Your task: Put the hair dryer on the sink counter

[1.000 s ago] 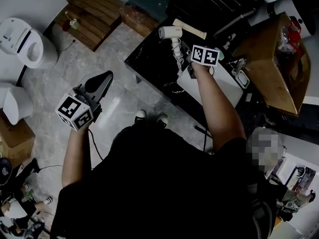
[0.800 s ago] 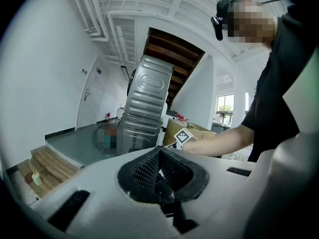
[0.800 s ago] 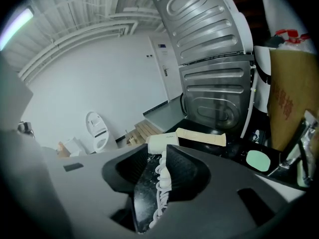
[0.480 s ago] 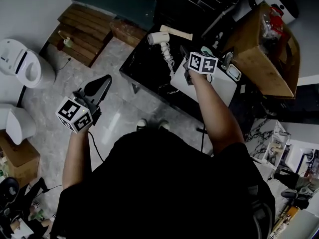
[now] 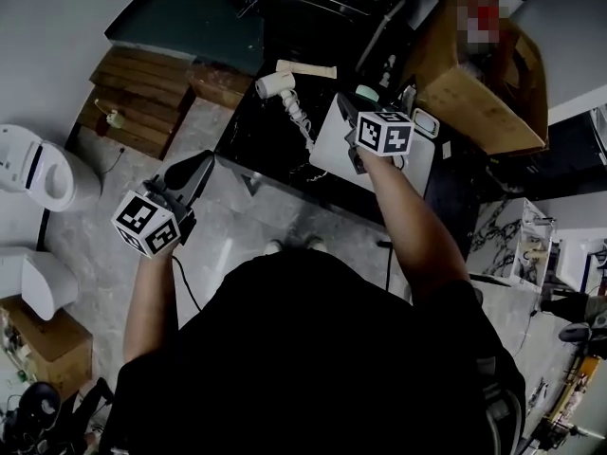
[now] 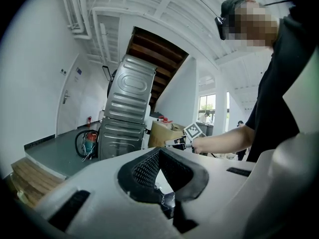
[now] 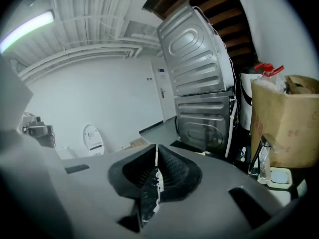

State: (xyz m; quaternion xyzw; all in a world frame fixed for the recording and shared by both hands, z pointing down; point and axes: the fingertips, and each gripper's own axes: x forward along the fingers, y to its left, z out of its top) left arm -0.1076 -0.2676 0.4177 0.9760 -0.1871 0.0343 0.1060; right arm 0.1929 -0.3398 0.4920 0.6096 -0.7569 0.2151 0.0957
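Observation:
The white hair dryer [image 5: 272, 84] lies on the black sink counter [image 5: 254, 138], next to a pale wooden handle. Its coiled cord [image 5: 300, 117] trails toward the white sink [image 5: 330, 150]. My right gripper [image 5: 345, 110] hangs over the sink, to the right of the cord and apart from the dryer. Its jaws have just been closing and now stand shut [image 7: 156, 151] with nothing held; only a thin white sliver shows through the slit. My left gripper [image 5: 202, 159] is out over the floor, left of the counter, tips together [image 6: 159, 151] and empty.
A steel washer stack [image 7: 199, 83] stands behind the counter, and a cardboard box [image 5: 474, 83] sits at its right end. A faucet [image 5: 410, 98] and a soap dish [image 5: 425, 123] edge the sink. Wooden steps [image 5: 152, 98] and a toilet [image 5: 38, 164] are on the floor to the left.
My right gripper has drawn back from the cord's end and risen over the sink. The hair dryer has stayed on the counter. My left gripper has lifted a little.

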